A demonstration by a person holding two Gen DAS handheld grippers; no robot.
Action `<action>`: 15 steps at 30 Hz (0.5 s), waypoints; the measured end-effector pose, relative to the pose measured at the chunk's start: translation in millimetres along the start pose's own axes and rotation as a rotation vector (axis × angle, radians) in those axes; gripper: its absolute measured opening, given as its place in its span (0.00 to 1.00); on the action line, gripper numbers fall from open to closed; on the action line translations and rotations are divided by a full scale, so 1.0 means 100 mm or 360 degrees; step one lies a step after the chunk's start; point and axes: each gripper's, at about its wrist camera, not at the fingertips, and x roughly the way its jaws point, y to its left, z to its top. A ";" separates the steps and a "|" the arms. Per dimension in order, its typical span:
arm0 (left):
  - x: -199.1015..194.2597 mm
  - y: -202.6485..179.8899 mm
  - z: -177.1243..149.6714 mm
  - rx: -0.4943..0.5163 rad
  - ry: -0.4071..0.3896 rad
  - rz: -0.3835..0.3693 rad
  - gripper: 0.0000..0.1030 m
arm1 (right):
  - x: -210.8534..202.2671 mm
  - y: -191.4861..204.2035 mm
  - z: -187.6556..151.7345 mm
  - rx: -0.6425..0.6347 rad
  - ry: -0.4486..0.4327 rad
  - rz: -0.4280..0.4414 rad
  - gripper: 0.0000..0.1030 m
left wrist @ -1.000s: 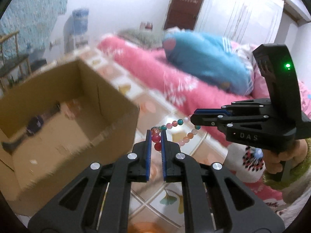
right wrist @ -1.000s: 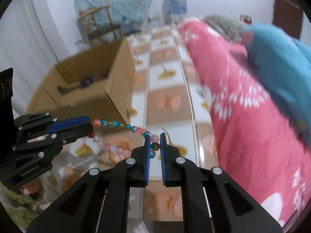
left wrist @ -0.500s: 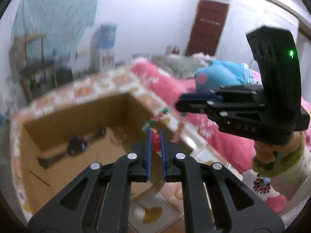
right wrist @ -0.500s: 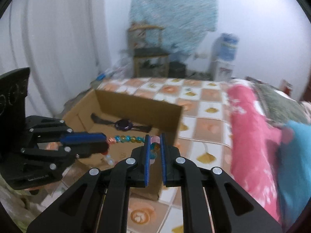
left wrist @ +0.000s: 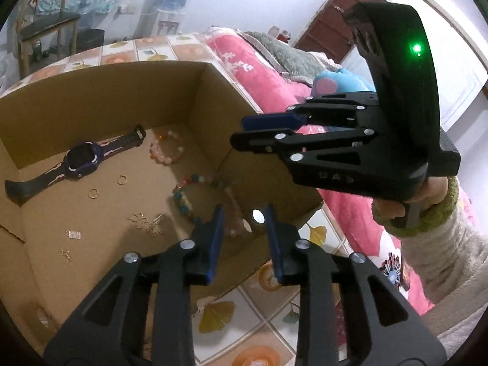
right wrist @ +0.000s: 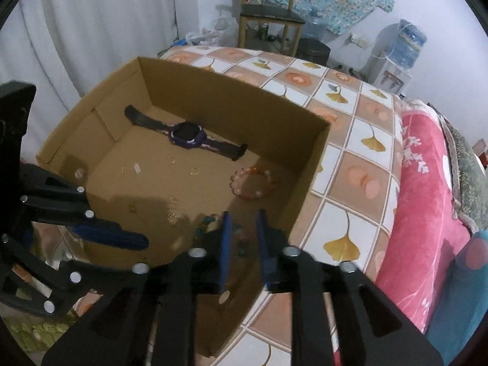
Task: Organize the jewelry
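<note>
An open cardboard box (left wrist: 195, 91) (right wrist: 308, 140) stands on a tiled surface. The multicoloured bead necklace (left wrist: 189, 195) lies loose on the box floor near the front wall; it shows partly in the right wrist view (right wrist: 204, 224). My left gripper (left wrist: 244, 213) is open and empty above the box's front edge. My right gripper (right wrist: 242, 218) is open and empty over the box; it shows from the side in the left wrist view (left wrist: 241, 131). The left gripper also shows in the right wrist view (right wrist: 143, 244).
In the box lie a dark purple watch (left wrist: 79, 158) (right wrist: 187, 134), a pink bead bracelet (left wrist: 167, 149) (right wrist: 251, 181), small gold rings (left wrist: 122, 179) and earrings (left wrist: 143, 221). A pink bedspread (right wrist: 427, 183) lies to the right. A chair (right wrist: 268, 15) and water dispenser (right wrist: 396, 55) stand behind.
Both grippers carried the bead necklace over the box, then opened. The necklace dropped onto the box floor.
</note>
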 end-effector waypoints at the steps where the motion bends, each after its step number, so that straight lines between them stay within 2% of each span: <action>1: -0.03 0.00 -0.01 -0.0001 -0.0011 0.0011 0.26 | -0.06 -0.03 -0.01 0.0023 -0.0033 0.0003 0.27; 7: -0.30 -0.05 -0.07 0.0042 -0.0108 0.0102 0.39 | -0.48 -0.22 -0.14 0.0253 -0.0234 0.0025 0.28; 8: -0.38 -0.07 -0.11 0.0066 -0.0132 0.0134 0.43 | -0.57 -0.24 -0.18 0.0295 -0.0274 0.0036 0.30; 11: -0.58 -0.15 -0.19 0.0107 -0.0198 0.0218 0.52 | -0.79 -0.23 -0.34 0.0414 -0.0381 0.0060 0.43; 13: -0.71 -0.20 -0.24 0.0134 -0.0247 0.0290 0.60 | -0.93 -0.13 -0.49 0.0477 -0.0451 0.0076 0.46; 15: -0.82 -0.24 -0.27 0.0154 -0.0288 0.0362 0.67 | -1.01 -0.01 -0.61 0.0514 -0.0498 0.0076 0.57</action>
